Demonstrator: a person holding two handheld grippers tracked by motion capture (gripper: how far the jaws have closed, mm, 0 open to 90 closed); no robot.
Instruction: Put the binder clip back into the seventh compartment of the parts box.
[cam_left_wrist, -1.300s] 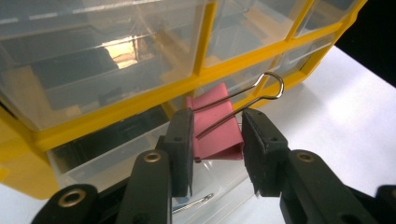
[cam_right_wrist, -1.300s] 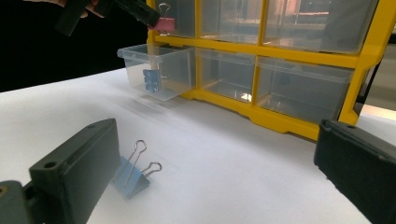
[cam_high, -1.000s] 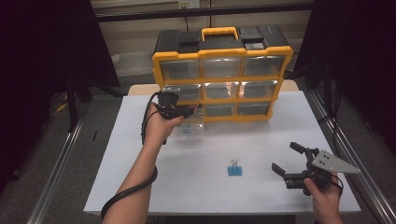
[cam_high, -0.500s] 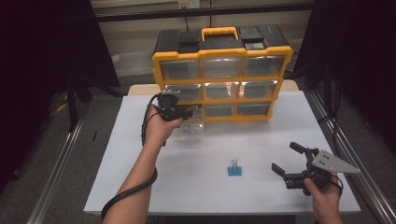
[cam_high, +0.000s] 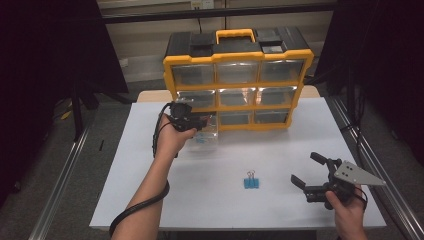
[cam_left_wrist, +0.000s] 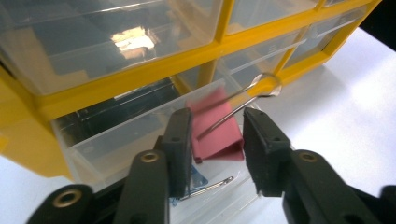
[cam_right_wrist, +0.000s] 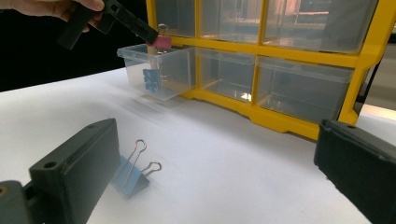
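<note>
- Nearest the person, the right gripper (cam_high: 307, 173) hovered low over the white table (cam_high: 150, 200) at its right front corner, its black jaws spread wide and nothing between them.
- Just ahead of it, a small blue binder clip with wire handles (cam_right_wrist: 133, 173) sat on the table, apart from both jaws; the high view placed it between the two hands, nearer the front edge.
- Farther back and to the left, the left gripper (cam_left_wrist: 217, 142) was held above a clear plastic drawer (cam_left_wrist: 116, 144) pulled out of the bottom row of the cabinet.
- A pink binder clip with wire handles (cam_left_wrist: 215, 128) stood between that gripper's jaws, tilted, its handles pointing toward the cabinet. The jaws had just been opening; the right pad showed a gap beside the clip, and I could not tell whether the left pad touched it, so the grasp read as let go.
- Inside the drawer lay another blue clip (cam_right_wrist: 149, 80), seen through its clear wall.
- At the back stood the yellow-framed organiser cabinet with clear drawers and a black top (cam_high: 240, 100).
</note>
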